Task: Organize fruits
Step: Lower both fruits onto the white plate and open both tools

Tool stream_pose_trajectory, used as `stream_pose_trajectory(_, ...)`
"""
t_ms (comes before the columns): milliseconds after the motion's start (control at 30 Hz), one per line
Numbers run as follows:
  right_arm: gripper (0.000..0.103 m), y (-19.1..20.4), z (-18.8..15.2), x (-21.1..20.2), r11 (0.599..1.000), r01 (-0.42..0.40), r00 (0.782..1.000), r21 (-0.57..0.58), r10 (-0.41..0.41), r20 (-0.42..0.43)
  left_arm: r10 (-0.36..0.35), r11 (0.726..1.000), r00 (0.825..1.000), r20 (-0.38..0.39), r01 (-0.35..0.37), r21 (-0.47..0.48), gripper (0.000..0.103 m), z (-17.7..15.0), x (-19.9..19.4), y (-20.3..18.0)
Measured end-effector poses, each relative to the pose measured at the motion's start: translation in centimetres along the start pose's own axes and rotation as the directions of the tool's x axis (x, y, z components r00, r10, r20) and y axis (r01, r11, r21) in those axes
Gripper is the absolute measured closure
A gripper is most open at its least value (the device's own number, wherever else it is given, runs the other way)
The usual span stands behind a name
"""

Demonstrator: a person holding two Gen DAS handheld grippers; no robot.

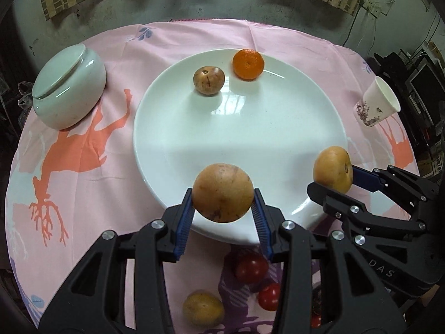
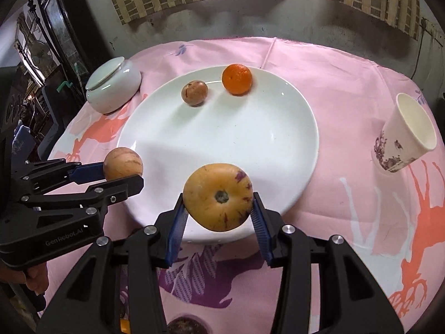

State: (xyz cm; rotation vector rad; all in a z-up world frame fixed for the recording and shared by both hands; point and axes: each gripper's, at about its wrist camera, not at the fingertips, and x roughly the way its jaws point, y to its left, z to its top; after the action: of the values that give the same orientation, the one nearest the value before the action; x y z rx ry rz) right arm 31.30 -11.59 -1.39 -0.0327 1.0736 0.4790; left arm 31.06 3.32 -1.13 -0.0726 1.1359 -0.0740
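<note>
plate [image 1: 278,144], white, holds an orange [image 1: 248,64] and small brown fruit [image 1: 209,80]. right gripper [image 2: 218,215] clamps a yellow melon [image 2: 217,196] over its near rim, stem toward camera; left gripper [image 1: 223,208] clamps a round tan fruit [image 1: 223,192].

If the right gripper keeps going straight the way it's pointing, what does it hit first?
Probably the white plate. The right gripper, shut on a yellow fruit, points down over the plate's bare near part, so the fruit would touch there first. Depth is hard to judge.

left tongs [image 1: 223,208] clamped, right tongs [image 2: 218,208] clamped, angled downward
</note>
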Motion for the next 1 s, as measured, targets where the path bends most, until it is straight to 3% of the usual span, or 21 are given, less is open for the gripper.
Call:
stream_pose_trajectory(167, 0.051, -0.4, 0.1, 1.8, 0.998, 0.045, 0.998, 0.036, -0.044, -0.033, 0.017, 1.000, 1.000, -0.019, -0.017, -0.002, 0.060, -0.1, 1.0, 0.2)
stream_pose_trajectory(233, 0.042, -0.5, 0.1, 1.4, 0.998, 0.044, 0.999, 0.048, -0.043, -0.015, 0.031, 0.999, 0.999, 0.014, -0.031, -0.019, 0.043, -0.2, 0.2, 0.3)
stream_pose_trajectory(267, 0.039, -0.5, 0.1, 1.0, 0.997, 0.051, 0.999, 0.051, -0.051, -0.003, 0.048, 0.999, 0.998, 0.032, -0.047, -0.028, 0.040, -0.2, -0.3, 0.4)
stream_pose_trajectory(467, 0.037, -0.2, -1.1, -1.9, 0.998, 0.051, 0.998, 0.028, -0.052, 0.020, 0.048, 0.998, 0.997, 0.066, -0.046, -0.038, 0.033, -1.9, -3.7, 0.8)
stream_pose_trajectory(533, 0.037, -0.2, -2.3, -3.2, 0.998, 0.060, 0.998, 0.016, -0.061, 0.027, 0.055, 0.998, 0.997, 0.061, -0.052, -0.046, 0.028, -3.3, -4.6, 1.1)
stream_pose_trajectory(767, 0.037, -1.6, -7.8, -7.3, 0.995, 0.053, 0.998, 0.082, -0.054, 0.018, 0.045, 0.996, 0.999, -0.006, -0.045, -0.080, 0.028, -10.0, -6.5, 1.5)
stream_pose_trajectory(1000, 0.037, -2.4, -14.1, -10.4, 0.985, 0.048, 0.999, 0.165, -0.046, -0.014, 0.067, 0.996, 0.996, -0.062, -0.070, -0.051, 0.023, -16.2, -8.3, 0.7)
